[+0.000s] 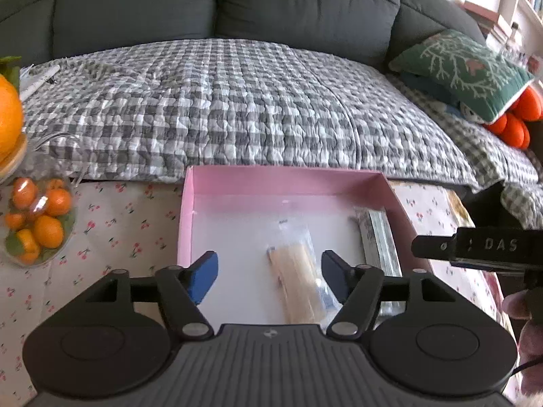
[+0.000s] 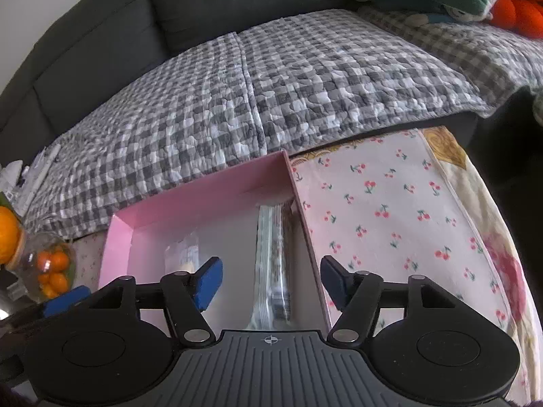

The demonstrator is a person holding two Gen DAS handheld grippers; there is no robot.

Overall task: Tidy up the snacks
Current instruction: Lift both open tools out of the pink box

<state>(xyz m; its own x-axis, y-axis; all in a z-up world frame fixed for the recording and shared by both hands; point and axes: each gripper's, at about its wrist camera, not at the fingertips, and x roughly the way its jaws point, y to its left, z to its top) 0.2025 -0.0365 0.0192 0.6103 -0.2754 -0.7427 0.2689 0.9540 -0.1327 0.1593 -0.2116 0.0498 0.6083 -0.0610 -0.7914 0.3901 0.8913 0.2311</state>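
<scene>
A pink box point(image 1: 185, 224) with a white floor sits on the cherry-print cloth. Inside it, a clear packet of beige wafer sticks point(image 1: 297, 281) lies flat. A silvery foil packet point(image 1: 378, 240) lies along the box's right wall. My left gripper point(image 1: 269, 271) hangs open over the box; the wafer packet lies below, nearer its right finger, with neither pad pressing on it. My right gripper point(image 2: 271, 274) is open above the foil packet point(image 2: 271, 257), its right finger outside the pink box point(image 2: 118, 237) wall. Its black body point(image 1: 468, 247) shows at the right of the left wrist view.
A glass jar of small oranges point(image 1: 37, 224) and a large orange point(image 1: 8, 118) stand left of the box. Behind the table is a grey sofa with a checked quilt point(image 1: 220, 108) and a green cushion point(image 1: 465, 68). Cherry-print cloth point(image 2: 390, 210) spreads right of the box.
</scene>
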